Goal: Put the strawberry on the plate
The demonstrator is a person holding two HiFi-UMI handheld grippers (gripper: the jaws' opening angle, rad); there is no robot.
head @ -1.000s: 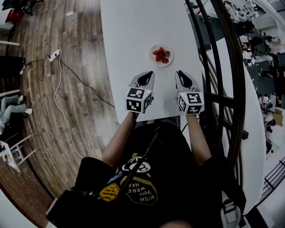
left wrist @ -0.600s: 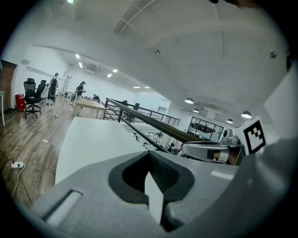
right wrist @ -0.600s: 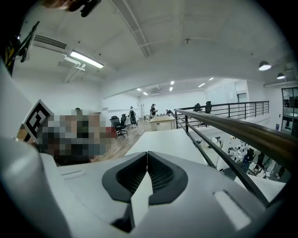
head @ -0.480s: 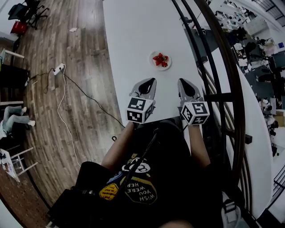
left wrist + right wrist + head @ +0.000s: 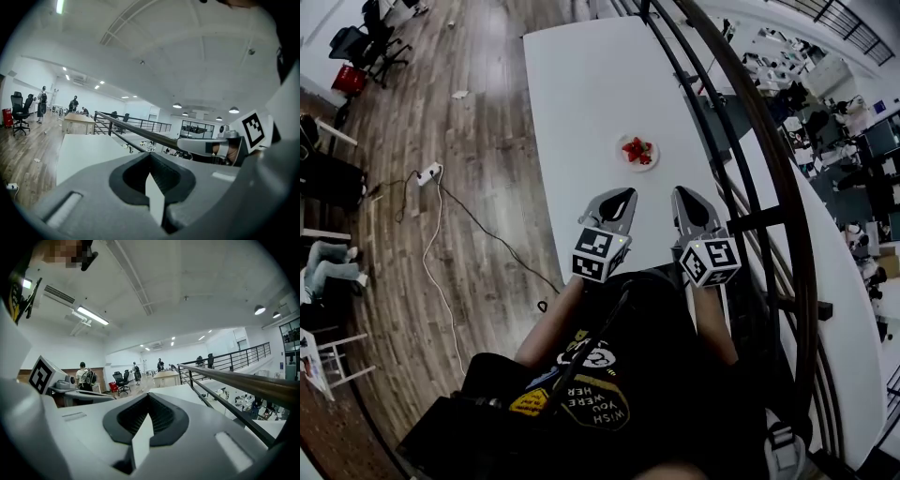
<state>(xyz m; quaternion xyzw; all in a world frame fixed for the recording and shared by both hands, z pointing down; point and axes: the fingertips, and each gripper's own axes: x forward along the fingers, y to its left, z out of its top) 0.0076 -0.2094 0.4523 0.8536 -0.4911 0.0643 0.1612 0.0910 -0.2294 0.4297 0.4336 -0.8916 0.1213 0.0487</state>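
Left gripper (image 5: 150,157): the jaws are sitting pressed together, nothing between them. Right gripper (image 5: 149,397): the jaws are likewise sitting fully closed and empty. In the head view I am seeing the left gripper (image 5: 617,197) and the right gripper (image 5: 686,197) being held side by side over the near end of the white table (image 5: 581,84), tips pointing away from the person. The strawberry (image 5: 637,149) is lying on the small white plate (image 5: 652,162), which is sitting on the table ahead of both grippers and apart from them; the red fruit seems to be more than one piece. A dark railing (image 5: 741,112) is running along the table's right side. On the wooden floor (image 5: 478,112) at left, a power strip (image 5: 427,173) is lying with its cable.
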